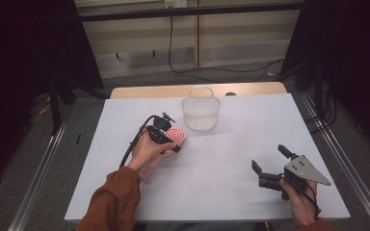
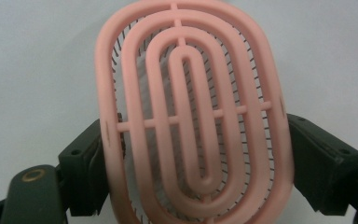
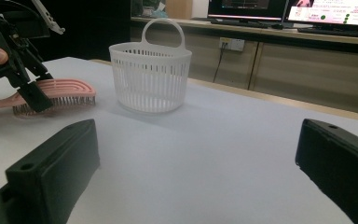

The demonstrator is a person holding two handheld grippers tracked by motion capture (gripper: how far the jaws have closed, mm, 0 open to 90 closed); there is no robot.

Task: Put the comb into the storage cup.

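Pink brush (image 1: 176, 136): lies on the white table (image 1: 231, 159), left of centre, bristles down, vented oval back facing up. In the left gripper view the oval head (image 2: 191, 116) sits squarely between the two black jaws, one pressed to each long edge, so the left hand-held gripper (image 1: 166, 137) is clamped on the brush head. Fine dark bristles show through the slots in the back. In the right gripper view the brush (image 3: 60, 93) rests flat on the table with its bristles touching the surface, and the left hand-held gripper (image 3: 25, 88) comes down on it from above.

Nearest the person's edge: the right hand-held gripper (image 1: 270, 166) sits at the right of the table, well apart from the brush. Its jaws stand wide apart with nothing between them; the right gripper view shows bare table between the two black pads. Grey three-cornered plate on top, held by the person's right hand (image 1: 301, 197). The person's left hand (image 1: 147, 151), rust-coloured sleeve (image 1: 113, 202) behind it, holds the left tool; a black cable loops off it toward the person.

Farther back: white slotted basket (image 1: 201, 109) with a hoop handle, upright, just beyond the brush and slightly to its right, near but not touching it. Behind that, the table's bare wooden far edge (image 1: 149, 90), then floor and cables.
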